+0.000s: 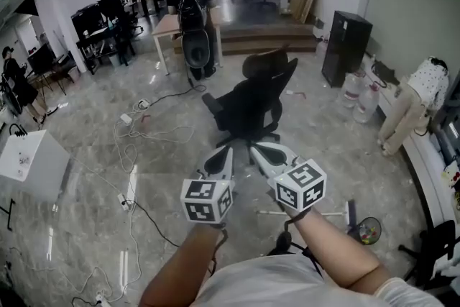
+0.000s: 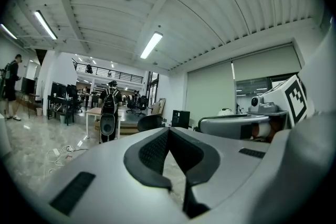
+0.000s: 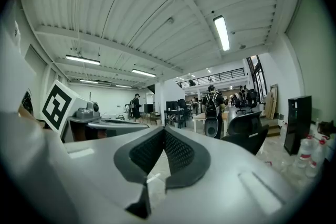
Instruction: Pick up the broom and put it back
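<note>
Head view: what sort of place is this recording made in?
Probably an open-plan office or lab: desks with monitors at the back, a black office chair in the middle, cables across a polished floor.

Ahead: black office chair stands close beyond the left gripper and right gripper, blocking the forward path.
Left floor: loose cables trail over the tiles; white cabinet at the edge.
Right floor: open tiles beside the chair, then water bottles and a bent-over person by the wall.

Grey-white hand-held grippers, black ribbed pads, checker-marked cubes, white T-shirt
</note>
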The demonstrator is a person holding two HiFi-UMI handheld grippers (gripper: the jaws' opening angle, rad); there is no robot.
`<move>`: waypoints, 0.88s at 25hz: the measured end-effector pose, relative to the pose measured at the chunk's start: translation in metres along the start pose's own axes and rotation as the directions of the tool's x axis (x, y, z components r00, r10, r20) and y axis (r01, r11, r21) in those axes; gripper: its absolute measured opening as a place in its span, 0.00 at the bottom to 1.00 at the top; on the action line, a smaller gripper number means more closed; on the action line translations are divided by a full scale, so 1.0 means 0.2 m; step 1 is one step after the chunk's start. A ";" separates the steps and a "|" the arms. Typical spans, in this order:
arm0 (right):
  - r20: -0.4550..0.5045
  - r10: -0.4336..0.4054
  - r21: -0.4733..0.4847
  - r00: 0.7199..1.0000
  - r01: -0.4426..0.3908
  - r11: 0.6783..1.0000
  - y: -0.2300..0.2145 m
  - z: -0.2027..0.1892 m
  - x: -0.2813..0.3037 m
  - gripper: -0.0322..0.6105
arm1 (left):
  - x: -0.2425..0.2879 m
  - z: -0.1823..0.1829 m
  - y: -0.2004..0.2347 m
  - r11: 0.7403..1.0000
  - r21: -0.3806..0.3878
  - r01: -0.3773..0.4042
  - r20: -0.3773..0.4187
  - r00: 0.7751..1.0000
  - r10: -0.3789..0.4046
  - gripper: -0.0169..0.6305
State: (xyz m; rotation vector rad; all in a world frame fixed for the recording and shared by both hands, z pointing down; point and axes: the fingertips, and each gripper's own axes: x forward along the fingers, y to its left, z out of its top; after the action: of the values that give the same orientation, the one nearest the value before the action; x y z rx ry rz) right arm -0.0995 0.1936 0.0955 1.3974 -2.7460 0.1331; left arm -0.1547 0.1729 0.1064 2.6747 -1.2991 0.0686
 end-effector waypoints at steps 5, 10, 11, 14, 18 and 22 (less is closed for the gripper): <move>-0.038 0.011 0.044 0.999 -0.009 0.999 -0.25 -0.13 0.10 0.05 | 0.23 -0.10 0.06 0.999 -0.030 -0.017 -0.024 1.000 0.016 0.03; -0.094 0.062 0.080 0.994 -0.054 0.995 -0.61 -0.32 0.29 0.05 | 0.61 -0.24 0.15 0.997 -0.055 -0.061 -0.075 0.996 0.056 0.03; -0.108 0.076 0.082 0.991 -0.067 0.994 -0.70 -0.36 0.34 0.05 | 0.70 -0.27 0.17 0.996 -0.058 -0.074 -0.084 0.994 0.069 0.03; -0.158 0.131 0.096 0.979 -0.116 0.989 -0.96 -0.48 0.51 0.05 | 0.98 -0.36 0.27 0.991 -0.066 -0.119 -0.112 0.987 0.111 0.03; -0.238 0.214 0.110 0.947 -0.193 0.975 -1.27 -0.62 0.73 0.05 | 1.26 -0.55 0.43 0.973 -0.116 -0.202 -0.183 0.967 0.179 0.03; -0.289 0.288 0.142 0.913 -0.257 0.956 -1.44 -0.81 0.95 0.05 | 1.41 -0.84 0.59 0.945 -0.161 -0.286 -0.280 0.931 0.234 0.03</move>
State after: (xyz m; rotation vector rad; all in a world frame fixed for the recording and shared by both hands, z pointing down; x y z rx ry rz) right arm 0.0232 -0.1119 0.2886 0.9055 -2.6790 0.4663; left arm -0.0680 -0.0893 0.3200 2.2253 -1.4786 0.2932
